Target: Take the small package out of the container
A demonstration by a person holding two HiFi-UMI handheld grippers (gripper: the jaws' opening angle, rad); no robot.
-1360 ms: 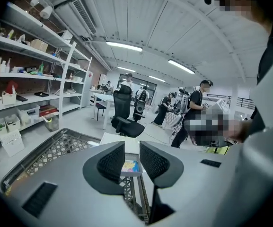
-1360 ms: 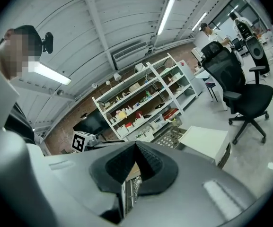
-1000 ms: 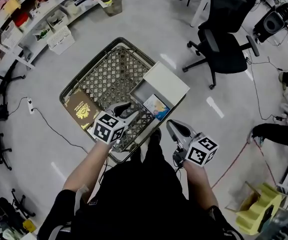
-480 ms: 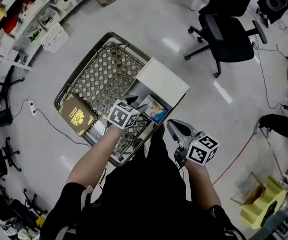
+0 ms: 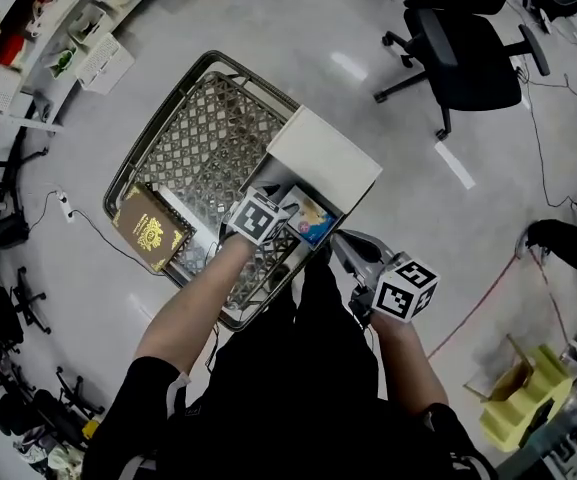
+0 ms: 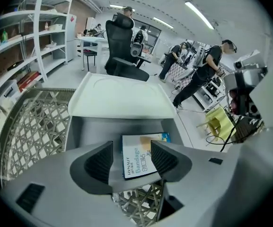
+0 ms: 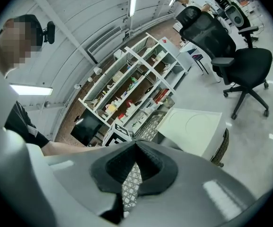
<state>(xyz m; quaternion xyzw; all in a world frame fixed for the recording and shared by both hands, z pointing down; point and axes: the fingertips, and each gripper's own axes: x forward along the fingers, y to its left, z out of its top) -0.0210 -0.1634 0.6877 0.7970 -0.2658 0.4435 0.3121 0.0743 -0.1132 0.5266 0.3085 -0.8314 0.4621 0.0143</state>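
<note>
The small package, a white and blue bandage pack, lies flat in the grey container, whose white lid stands open. The container sits at the near right corner of a wire basket. My left gripper hangs just above the container, pointing steeply down. In the left gripper view the package shows between the left gripper's pads, apart from both. Its jaws have just been opening and stand open. My right gripper waits to the right of the basket, shut and holding nothing, as the right gripper view shows.
A brown book with a gold emblem lies in the basket's near left corner. A black office chair stands at the far right. Shelves run along the far left, and a cable crosses the floor. People stand further off.
My left gripper has moved from the basket's near edge forward and down over the container, and its jaws have spread wider. The right gripper has sunk a little.
</note>
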